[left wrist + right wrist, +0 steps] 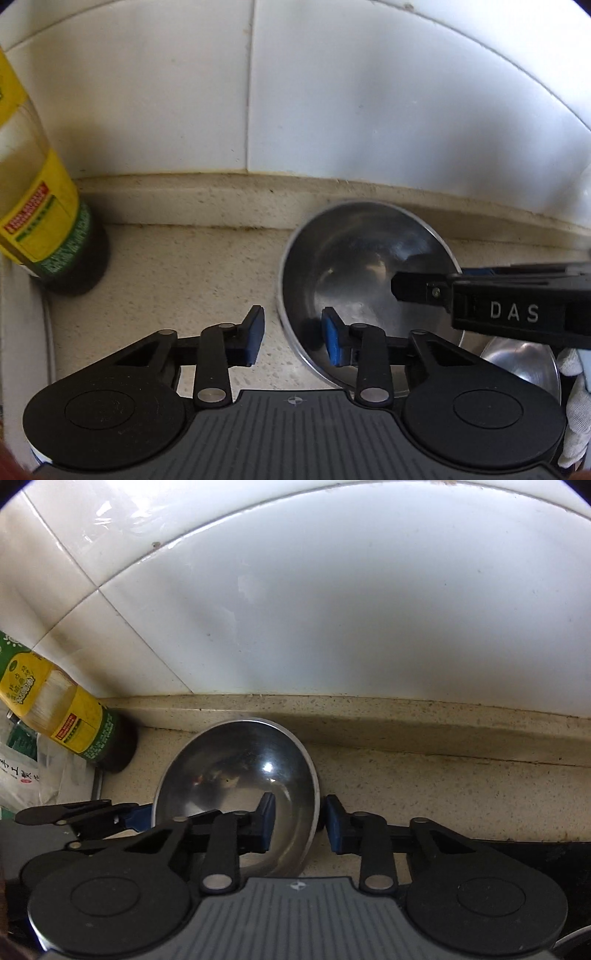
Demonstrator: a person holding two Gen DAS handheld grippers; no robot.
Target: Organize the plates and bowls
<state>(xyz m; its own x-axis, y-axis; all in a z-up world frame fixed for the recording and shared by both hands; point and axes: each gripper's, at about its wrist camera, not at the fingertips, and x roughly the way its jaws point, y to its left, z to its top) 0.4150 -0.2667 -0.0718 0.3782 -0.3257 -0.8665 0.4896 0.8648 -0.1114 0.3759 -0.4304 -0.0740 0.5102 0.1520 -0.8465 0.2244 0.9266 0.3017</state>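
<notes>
Left wrist view is showing my left claw (293, 338) straddling the near-left rim of the steel bowl (354, 266), one blue pad outside on the counter (166, 273), one inside the bowl, and the pads are looking a little off the metal, so I am not calling it a firm pinch. My right claw (299, 821) is straddling the opposite rim the same way, inner pad in the bowl, outer pad just beside the wall; again I cannot tell whether it is truly biting. The bowl is sitting on the speckled counter, near the tiled wall (332, 110), with the yellow-labelled bottle (48, 221) well off to its left. A second steel dish (524, 363) is peeking in beneath my right claw. To do this well, I am thinking both pads need seating squarely on the rim before any lift, pressure even on both sides, bowl kept level, since thin polished steel will probably slip.
</notes>
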